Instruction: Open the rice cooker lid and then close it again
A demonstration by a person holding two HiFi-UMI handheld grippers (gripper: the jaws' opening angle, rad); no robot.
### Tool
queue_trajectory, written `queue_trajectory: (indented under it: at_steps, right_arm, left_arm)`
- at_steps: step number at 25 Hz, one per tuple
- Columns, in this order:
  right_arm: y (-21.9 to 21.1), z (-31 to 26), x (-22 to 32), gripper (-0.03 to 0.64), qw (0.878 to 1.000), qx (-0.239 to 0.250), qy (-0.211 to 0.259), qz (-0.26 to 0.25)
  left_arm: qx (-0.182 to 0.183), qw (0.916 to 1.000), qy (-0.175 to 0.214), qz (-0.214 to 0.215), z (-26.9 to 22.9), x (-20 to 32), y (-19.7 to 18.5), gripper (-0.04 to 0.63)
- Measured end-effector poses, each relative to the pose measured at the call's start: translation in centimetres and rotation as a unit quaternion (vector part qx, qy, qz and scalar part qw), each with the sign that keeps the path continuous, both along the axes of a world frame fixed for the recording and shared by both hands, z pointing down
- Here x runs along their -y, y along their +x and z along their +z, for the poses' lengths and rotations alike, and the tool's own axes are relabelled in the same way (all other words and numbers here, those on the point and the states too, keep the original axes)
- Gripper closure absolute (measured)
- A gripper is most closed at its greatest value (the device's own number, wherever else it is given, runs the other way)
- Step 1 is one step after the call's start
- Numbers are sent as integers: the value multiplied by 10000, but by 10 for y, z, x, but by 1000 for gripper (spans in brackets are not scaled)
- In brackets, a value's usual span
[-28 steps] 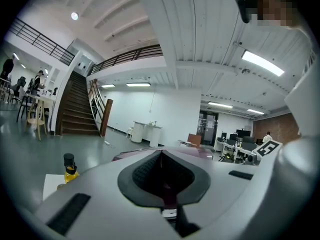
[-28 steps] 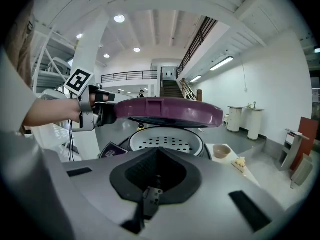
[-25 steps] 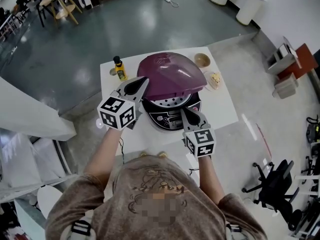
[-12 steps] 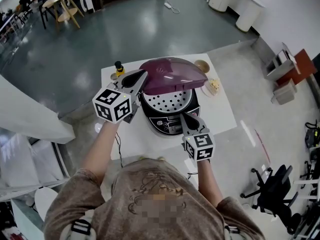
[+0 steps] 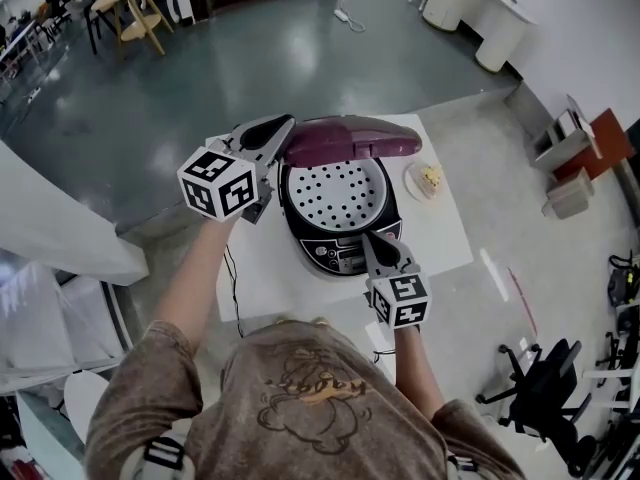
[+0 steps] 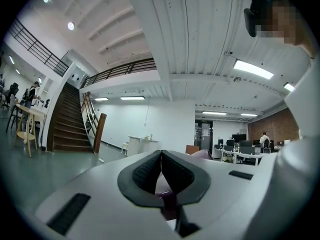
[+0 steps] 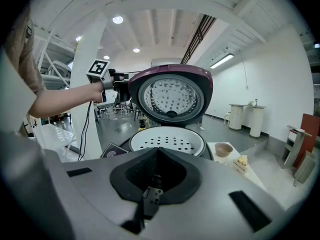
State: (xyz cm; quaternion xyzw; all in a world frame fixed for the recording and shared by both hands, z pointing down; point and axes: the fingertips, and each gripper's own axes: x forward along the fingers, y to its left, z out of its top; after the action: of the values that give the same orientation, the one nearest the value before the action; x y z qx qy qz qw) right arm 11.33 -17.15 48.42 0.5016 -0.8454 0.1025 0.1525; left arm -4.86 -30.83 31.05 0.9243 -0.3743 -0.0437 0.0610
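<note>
Propping the purple lid (image 5: 350, 138) near upright on its rear hinge with the left gripper (image 5: 288, 124), pads pressed together tip to tip at the lid's left rim (a sliver of purple just under them; nipped or merely touched, cannot say). Resting the right gripper (image 5: 373, 238) low at the front of the rice cooker (image 5: 300, 230), by the control panel (image 5: 335, 256), jaws closed on nothing. Leaves the perforated inner tray (image 5: 335, 193) bare in the cooker, roughly mid-table (image 5: 445, 230).

Expect a light, stiff shell, glossy and rounded, so slippery under smooth pads. Expect a sprung hinge too, probably wanting a firm push to latch. Take hold at the front lip or press down on the crown; avoid the inner plate.

Mind the small plate of food (image 5: 430, 178) just right of the cooker, and the table edges close all round. Plenty of free air above and to the left for the downward swing. Judging by the lid's angle, opening about done, closing not yet begun.
</note>
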Motion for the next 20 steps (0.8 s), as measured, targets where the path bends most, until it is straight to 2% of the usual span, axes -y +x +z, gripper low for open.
queue_trajectory:
  at_steps: [8,20]
  right_arm:
    - [0,-1,-1,614,10000,15,-18,0]
    - [1,1,0,612,10000,50,-51,-32]
  left_arm:
    - [156,9998,33,156,-5,27,-3,573]
    - [488,9981,358,-75,-2,57,-11,574]
